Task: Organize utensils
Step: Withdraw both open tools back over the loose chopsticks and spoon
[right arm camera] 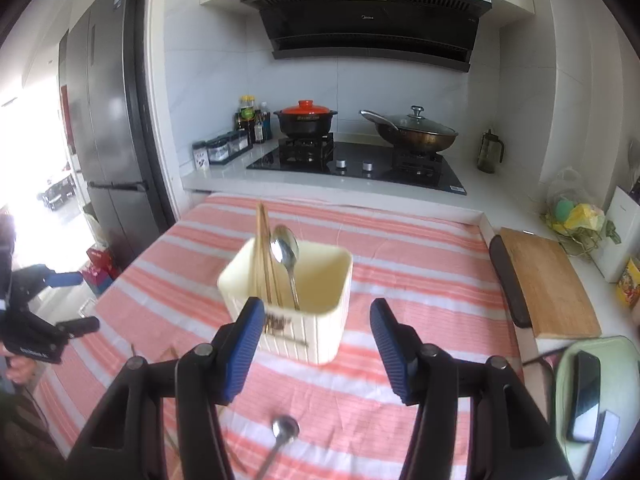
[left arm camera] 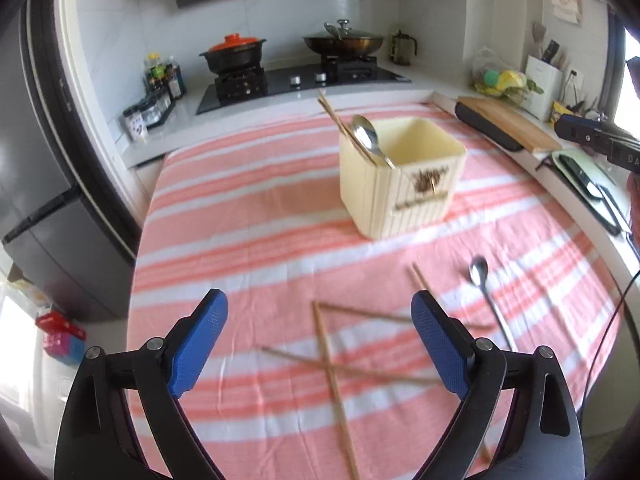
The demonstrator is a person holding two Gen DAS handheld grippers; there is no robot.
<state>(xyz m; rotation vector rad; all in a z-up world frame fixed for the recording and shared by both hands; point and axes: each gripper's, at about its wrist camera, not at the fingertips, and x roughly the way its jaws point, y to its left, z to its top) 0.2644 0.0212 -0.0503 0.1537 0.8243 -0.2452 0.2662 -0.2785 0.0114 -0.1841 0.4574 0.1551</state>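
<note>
With both my jaws spread and empty, my left gripper (left arm camera: 320, 344) should straddle one loose chopstick (left arm camera: 334, 384) on the striped tabletop (left arm camera: 240, 248), then carry it to the cream holder (left arm camera: 400, 184)

Little can be read. The black range hood (right arm camera: 366, 20) carries a small pale brand mark at the middle of its front, too small to make out, and a white sticker at its right end. The cream utensil holder (left arm camera: 400, 178) has a dark emblem with a line of lettering under it, blurred past reading.
</note>
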